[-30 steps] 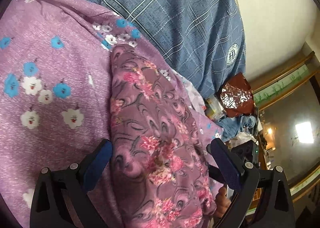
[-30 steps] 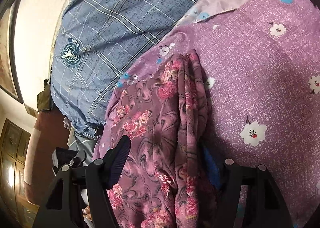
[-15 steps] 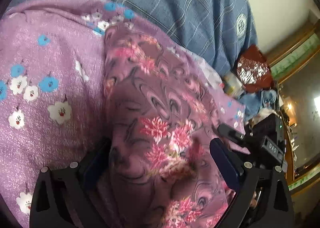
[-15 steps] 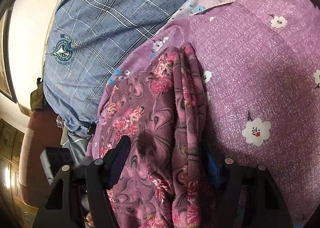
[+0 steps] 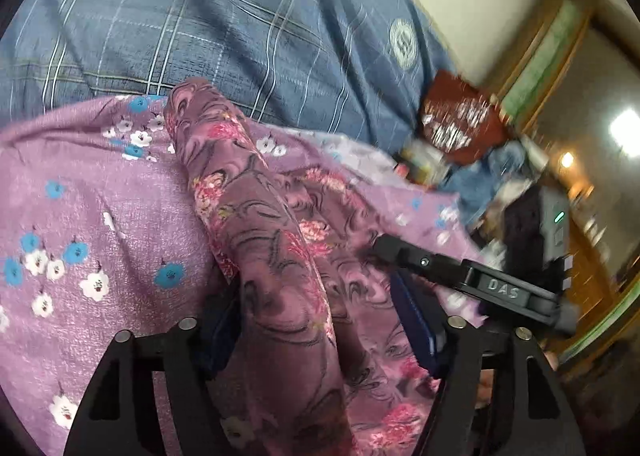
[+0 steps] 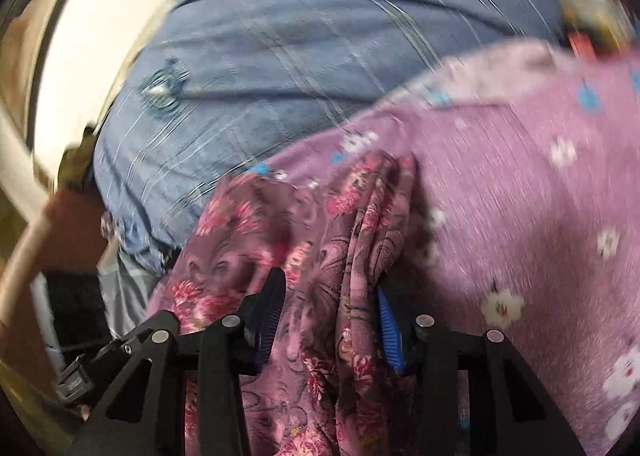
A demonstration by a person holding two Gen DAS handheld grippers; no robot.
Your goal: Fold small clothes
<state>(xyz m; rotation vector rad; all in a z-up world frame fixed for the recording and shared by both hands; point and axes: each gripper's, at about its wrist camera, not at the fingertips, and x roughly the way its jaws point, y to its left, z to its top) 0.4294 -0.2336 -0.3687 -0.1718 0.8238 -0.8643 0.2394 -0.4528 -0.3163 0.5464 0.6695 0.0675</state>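
Purple flowered sheet (image 5: 92,223) covers the bed, blue plaid blanket (image 5: 224,15) along its far edge. Left gripper (image 5: 316,340) and right gripper (image 6: 326,320) both clench the bunched floral garment (image 5: 280,248), lying mid-sheet.

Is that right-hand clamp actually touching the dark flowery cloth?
Touching. In the right wrist view the floral garment runs between the right gripper; its jaws press a bunched fold from both sides, with no gap visible.
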